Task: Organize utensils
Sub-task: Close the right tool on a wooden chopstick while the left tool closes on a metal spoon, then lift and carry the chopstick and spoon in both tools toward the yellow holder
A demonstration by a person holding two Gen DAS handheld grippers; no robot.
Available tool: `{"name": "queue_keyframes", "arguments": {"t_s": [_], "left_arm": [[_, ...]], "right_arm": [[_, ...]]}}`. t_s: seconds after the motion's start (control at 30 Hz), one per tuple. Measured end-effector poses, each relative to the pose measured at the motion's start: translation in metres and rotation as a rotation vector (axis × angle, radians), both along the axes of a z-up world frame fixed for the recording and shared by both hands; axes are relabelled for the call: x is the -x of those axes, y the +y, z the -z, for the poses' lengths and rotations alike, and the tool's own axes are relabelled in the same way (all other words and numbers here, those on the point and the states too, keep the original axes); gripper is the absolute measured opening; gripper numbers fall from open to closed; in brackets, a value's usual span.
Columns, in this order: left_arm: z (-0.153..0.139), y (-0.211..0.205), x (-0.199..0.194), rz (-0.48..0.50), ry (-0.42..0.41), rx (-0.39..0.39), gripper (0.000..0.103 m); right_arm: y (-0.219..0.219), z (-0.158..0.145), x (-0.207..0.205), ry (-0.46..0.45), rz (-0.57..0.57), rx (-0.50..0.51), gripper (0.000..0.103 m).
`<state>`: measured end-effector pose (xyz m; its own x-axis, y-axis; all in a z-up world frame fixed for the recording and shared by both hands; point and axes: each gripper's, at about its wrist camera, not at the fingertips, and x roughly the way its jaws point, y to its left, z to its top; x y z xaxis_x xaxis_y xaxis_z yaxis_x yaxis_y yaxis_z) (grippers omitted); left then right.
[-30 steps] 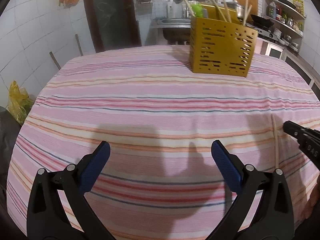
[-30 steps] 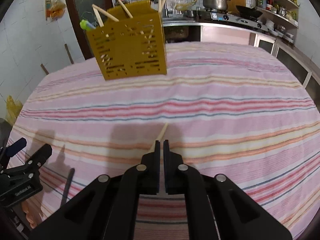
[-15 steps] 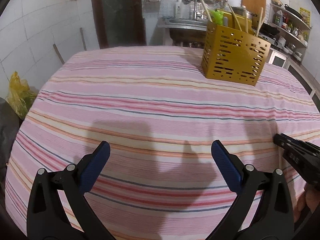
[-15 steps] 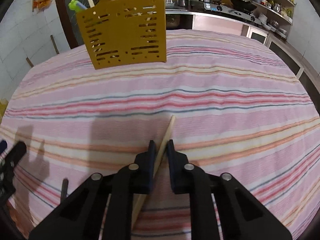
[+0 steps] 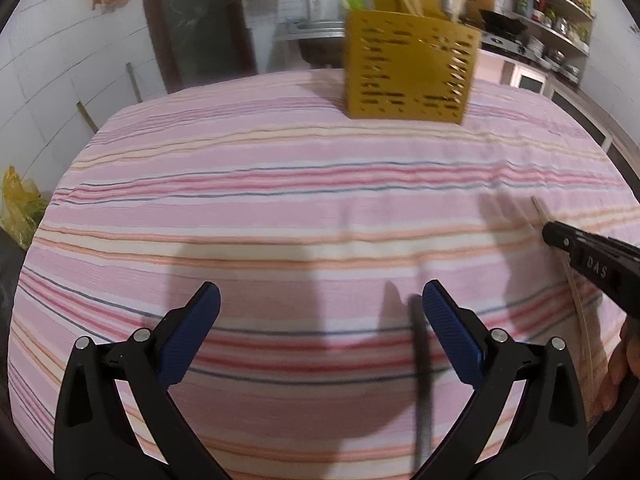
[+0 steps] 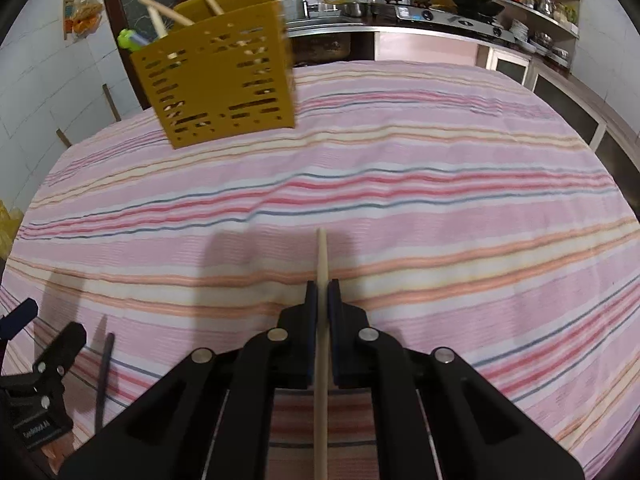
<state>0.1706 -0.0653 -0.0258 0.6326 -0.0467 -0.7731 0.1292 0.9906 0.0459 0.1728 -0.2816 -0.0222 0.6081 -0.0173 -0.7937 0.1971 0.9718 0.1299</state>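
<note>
Right tool now shut tight on the wooden stick, not loose like a moment ago. Stick ready to go up and into the yellow holder far across the table. Left tool wide open, holding nothing, just by the dark stick

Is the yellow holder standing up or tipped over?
Standing up. The yellow holder sits flat on the striped cloth, chopsticks poking out the top.
</note>
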Motion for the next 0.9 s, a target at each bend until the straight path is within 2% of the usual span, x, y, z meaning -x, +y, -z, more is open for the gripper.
{"name": "queue_keyframes", "arguments": {"t_s": [0.1, 0.17, 0.23, 0.3, 0.37, 0.47, 0.6, 0.7, 0.9], "left_arm": [[0.003, -0.008, 0.006, 0.019, 0.024, 0.026, 0.097], [0.009, -0.014, 0.009, 0.029, 0.054, 0.035, 0.09], [0.014, -0.019, 0.01, 0.033, 0.083, 0.033, 0.075], [0.017, -0.023, 0.01, 0.033, 0.085, 0.016, 0.072], [0.018, -0.028, 0.01, 0.038, 0.07, 0.002, 0.064], [0.018, -0.034, 0.009, 0.047, 0.07, -0.006, 0.049], [0.018, -0.044, 0.005, 0.077, 0.077, -0.02, 0.023], [0.016, -0.047, 0.003, 0.082, 0.087, -0.021, 0.011], [0.014, -0.04, -0.003, 0.072, 0.095, 0.004, 0.009]], "right_arm": [[-0.006, 0.002, 0.004, -0.012, -0.003, -0.019, 0.006], [-0.006, 0.002, 0.005, -0.018, -0.007, -0.014, 0.006], [-0.005, 0.003, 0.005, -0.024, -0.008, -0.012, 0.006], [-0.006, 0.004, 0.006, -0.03, -0.009, -0.013, 0.006], [-0.006, 0.004, 0.006, -0.035, -0.01, -0.019, 0.006], [-0.009, 0.004, 0.007, -0.038, -0.013, -0.032, 0.006], [-0.007, 0.004, 0.006, -0.036, -0.018, -0.019, 0.006], [-0.004, 0.004, 0.006, -0.037, -0.024, 0.0, 0.006], [-0.004, 0.002, 0.008, -0.043, -0.032, 0.007, 0.006]]}}
